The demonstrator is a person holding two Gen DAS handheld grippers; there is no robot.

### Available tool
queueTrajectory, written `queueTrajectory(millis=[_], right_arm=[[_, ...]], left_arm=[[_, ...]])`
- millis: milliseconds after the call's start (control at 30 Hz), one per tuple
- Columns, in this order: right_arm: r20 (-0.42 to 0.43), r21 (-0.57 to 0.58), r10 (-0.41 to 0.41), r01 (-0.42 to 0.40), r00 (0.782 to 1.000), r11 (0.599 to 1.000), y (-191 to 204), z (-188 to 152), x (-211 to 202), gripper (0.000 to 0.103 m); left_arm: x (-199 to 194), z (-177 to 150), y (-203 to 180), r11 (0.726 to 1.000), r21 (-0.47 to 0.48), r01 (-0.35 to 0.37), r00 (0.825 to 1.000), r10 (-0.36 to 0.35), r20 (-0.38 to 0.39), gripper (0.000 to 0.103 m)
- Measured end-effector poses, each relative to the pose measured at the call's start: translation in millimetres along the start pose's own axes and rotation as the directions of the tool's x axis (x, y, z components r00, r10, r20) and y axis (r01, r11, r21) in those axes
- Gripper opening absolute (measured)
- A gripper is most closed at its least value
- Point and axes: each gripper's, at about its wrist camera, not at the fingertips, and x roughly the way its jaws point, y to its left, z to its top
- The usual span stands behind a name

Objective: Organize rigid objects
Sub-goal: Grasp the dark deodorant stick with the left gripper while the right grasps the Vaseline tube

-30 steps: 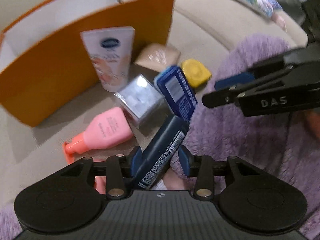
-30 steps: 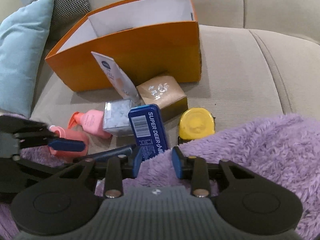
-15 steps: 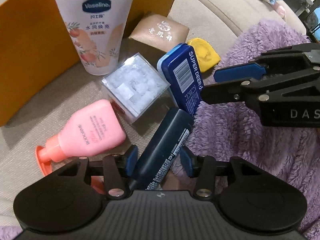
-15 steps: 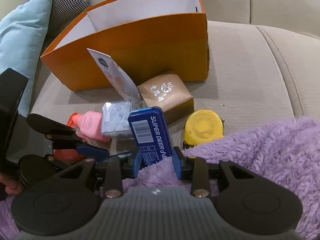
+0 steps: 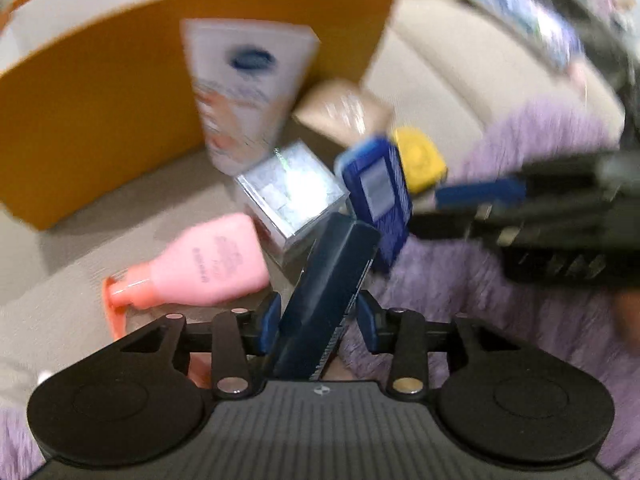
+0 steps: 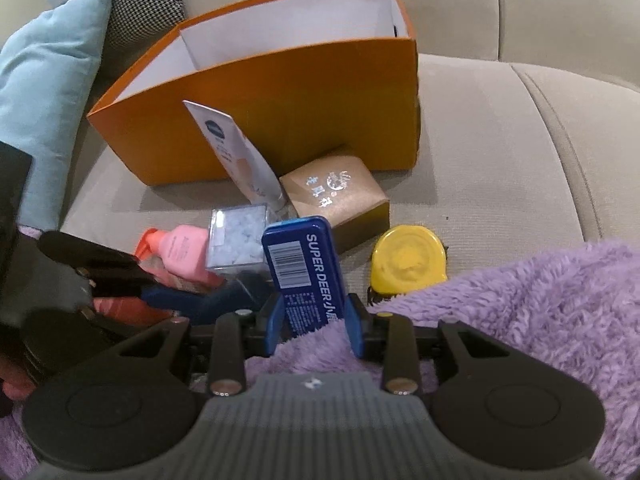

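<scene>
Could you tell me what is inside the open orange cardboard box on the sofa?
In the right wrist view, the open orange cardboard box shows only bare white inner walls. Its front wall hides the floor, so anything lying low inside cannot be seen.

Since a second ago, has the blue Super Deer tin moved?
No. The blue tin still sits beside the yellow tape measure; only the right gripper has come forward around it.

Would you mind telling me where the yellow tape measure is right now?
In the right wrist view, the yellow tape measure lies on the sofa cushion, right of the blue tin, against the purple blanket.
</scene>
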Motion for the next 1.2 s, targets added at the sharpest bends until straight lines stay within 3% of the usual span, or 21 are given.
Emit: queueTrajectory(millis=[33, 67, 100, 333, 433, 500, 600, 733, 833, 967, 1067, 1133, 1200], right_arm=[[0.003, -0.015, 0.002, -0.002, 1.0, 1.0, 2.8, -0.1, 0.0, 0.029], [-0.001, -0.026, 0.015, -0.015, 1.0, 1.0, 5.4, -0.2, 0.9, 0.016], [-0.009, -0.037, 0.037, -0.037, 0.999, 0.999, 8.8, -0.4, 2.5, 0.014], [-0.029, -0.107, 0.151, -0.154, 0.988, 0.982, 39.6, 4.8, 26.0, 0.006], [-0.07, -0.124, 0.165, -0.173, 0.984, 0.977, 47.3, 4.9, 39.8, 0.004], [-0.087, -0.135, 0.162, -0.173, 0.983, 0.976, 49.5, 3.6, 43.3, 0.004], [-0.091, -0.13, 0.169, -0.18, 0.981, 0.975, 47.2, 4.7, 44.3, 0.004], [-0.11, -0.133, 0.172, -0.186, 0.979, 0.974, 46.8, 1.8, 47.3, 0.005], [-0.107, -0.141, 0.16, -0.174, 0.981, 0.975, 50.0, 0.2, 47.9, 0.005], [-0.002, -0.13, 0.146, -0.145, 0.989, 0.981, 45.5, 2.4, 23.3, 0.01], [0.089, -0.15, 0.095, -0.08, 0.992, 0.985, 42.3, 11.2, 8.1, 0.011], [0.126, -0.18, 0.066, -0.043, 0.99, 0.983, 42.0, 21.1, 4.8, 0.018], [0.158, -0.213, 0.053, -0.019, 0.986, 0.977, 43.1, 31.0, 6.2, 0.034]], left_arm=[[-7.7, -2.1, 3.8, 0.999, -0.036, 0.004, 1.0, -0.003, 0.028, 0.043], [-15.6, -5.0, 7.7, 0.997, -0.072, 0.005, 0.998, -0.001, 0.058, 0.042], [-21.9, -7.7, 11.4, 0.995, -0.102, 0.006, 0.996, 0.003, 0.084, 0.041], [-46.4, -24.6, 26.0, 0.964, -0.266, -0.022, 0.983, 0.07, 0.17, 0.039], [-43.9, -25.0, 42.4, 0.934, -0.357, 0.001, 0.987, 0.056, 0.15, 0.039], [-43.9, -25.8, 41.2, 0.935, -0.355, 0.01, 0.989, 0.042, 0.14, 0.04], [-44.3, -24.5, 32.7, 0.945, -0.326, -0.026, 0.99, 0.069, 0.12, 0.045], [-44.8, -23.0, 31.3, 0.954, -0.299, -0.039, 0.992, 0.074, 0.107, 0.045], [-46.8, -24.7, 30.4, 0.956, -0.288, -0.053, 0.989, 0.091, 0.12, 0.038], [-56.6, -26.1, 29.6, 0.951, -0.31, -0.022, 0.972, 0.093, 0.218, 0.038], [-69.9, -21.3, 33.0, 0.949, -0.316, 0.008, 0.955, 0.086, 0.283, 0.037], [-79.1, -14.1, 34.5, 0.949, -0.314, 0.007, 0.945, 0.096, 0.312, 0.037], [-84.5, -5.8, 36.8, 0.951, -0.31, 0.006, 0.937, 0.102, 0.333, 0.037]])
